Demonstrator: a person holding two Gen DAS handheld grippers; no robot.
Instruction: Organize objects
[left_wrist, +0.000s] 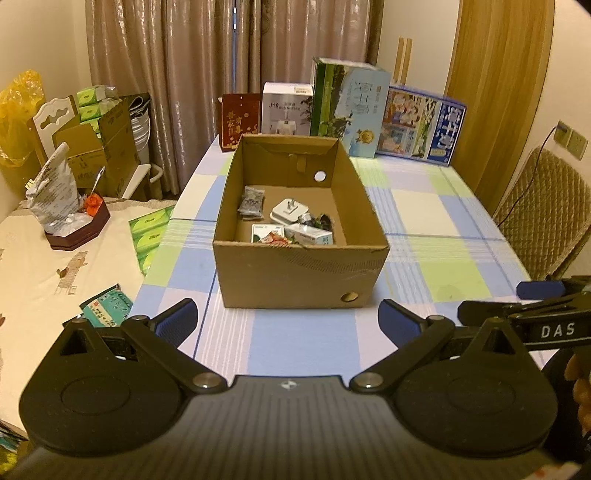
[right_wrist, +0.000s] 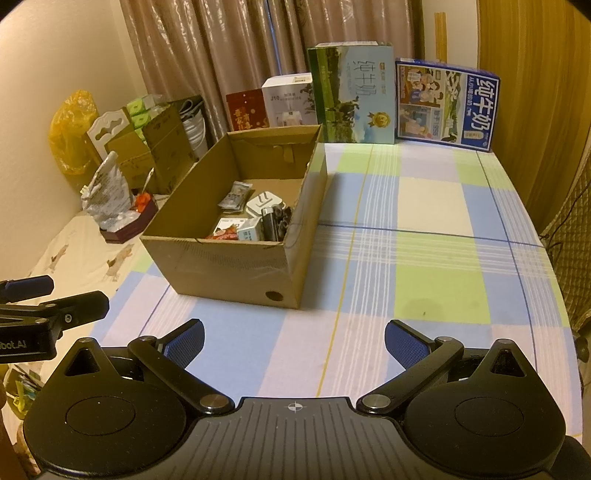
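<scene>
The cardboard box (left_wrist: 301, 236) is sitting mid-table on the checked tablecloth (left_wrist: 424, 206), w/ all the small stuff already inside: white charger (left_wrist: 286, 214), a dark packet (left_wrist: 252, 201), small white cartons (left_wrist: 310, 236), a red wrapper (left_wrist: 275, 239). The cloth around the box is showing nothing loose, so imo the sorting is looking basically done.

Left gripper (left_wrist: 288, 323) and right gripper (right_wrist: 293, 341) are both hovering low near the table's front edge, fingers spread wide, holding nothing.

If the person is wrapping up, the best move is probably backing both tools off level and staying clear of the box's near wall.

Right wrist view is showing the box's right outer wall and a dark gadget (right_wrist: 271, 221) against the inside. Left view is looking straight in and also catching the side table (left_wrist: 44, 266) w/ a green pack (left_wrist: 149, 236) on it.
</scene>
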